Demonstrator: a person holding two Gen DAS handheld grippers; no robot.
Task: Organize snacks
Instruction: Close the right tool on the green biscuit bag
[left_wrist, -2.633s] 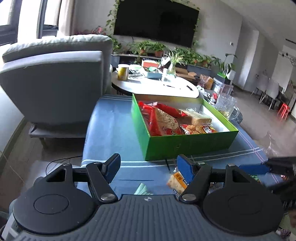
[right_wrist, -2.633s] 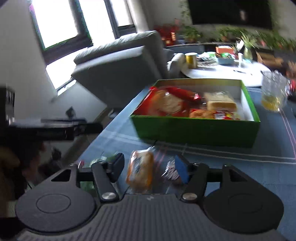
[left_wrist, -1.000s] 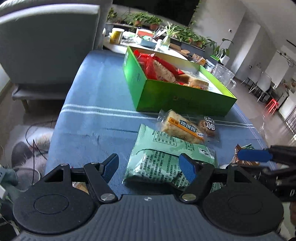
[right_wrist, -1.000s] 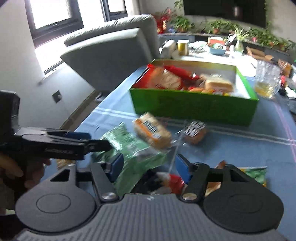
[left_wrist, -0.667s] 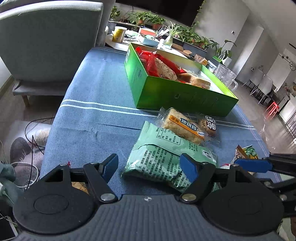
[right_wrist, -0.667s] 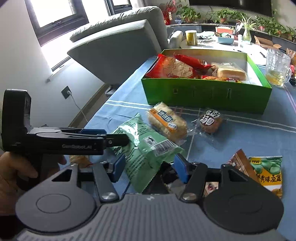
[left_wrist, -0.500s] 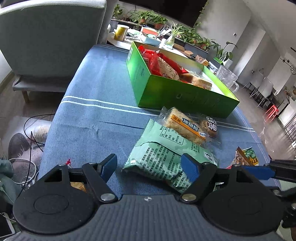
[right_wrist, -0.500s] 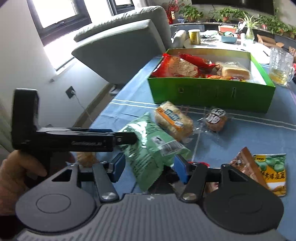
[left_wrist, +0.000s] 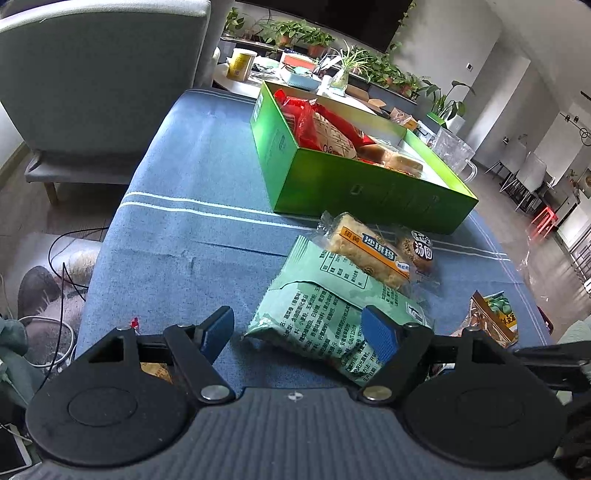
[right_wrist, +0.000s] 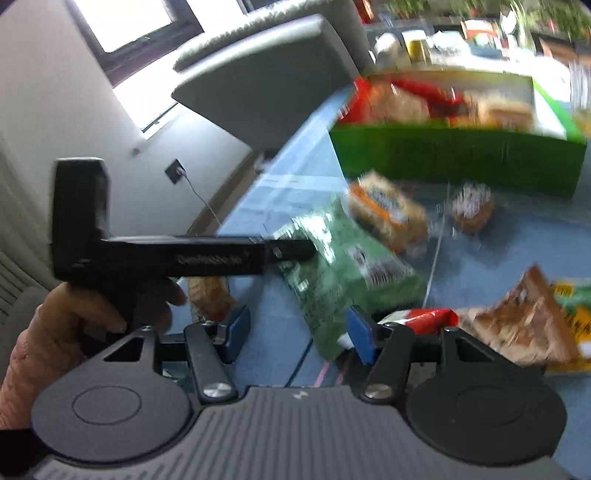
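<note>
On the blue-clothed counter (left_wrist: 192, 229), the green box (left_wrist: 354, 188) serves as the landmark: it sits toward the far side, open-topped, with red packets and wrapped bread inside. Left of the box the cloth lies bare out to the counter's left edge, beyond which a grey armchair (left_wrist: 99, 85) stands. Just in front of the box lie a yellow-labelled cake bar (left_wrist: 365, 251) and a small round cake (left_wrist: 419, 247), side by side. Nearer than those, the large mint-green bag (left_wrist: 332, 310) lies flat, its far corner under the cake bar. Right of the bag, well forward of the box, a brown-and-green nut packet (left_wrist: 493, 317) lies near the counter's right edge.

The left wrist view is sharp and shows a glass mug (left_wrist: 452, 153) just behind the box's right end. The right wrist view is motion-blurred; it alone shows the left gripper (right_wrist: 291, 251) from the side, held in a hand (right_wrist: 85, 314), and a red-and-white packet (right_wrist: 417, 317) by the right gripper's own right finger.

The left gripper (left_wrist: 297, 330) has its 2 fingers spread wide, holding nothing, the right finger over the near end of the mint-green bag. The right gripper (right_wrist: 295, 332) is likewise wide open and empty, with the bag's near corner between its fingers; whether they touch it cannot be told.
</note>
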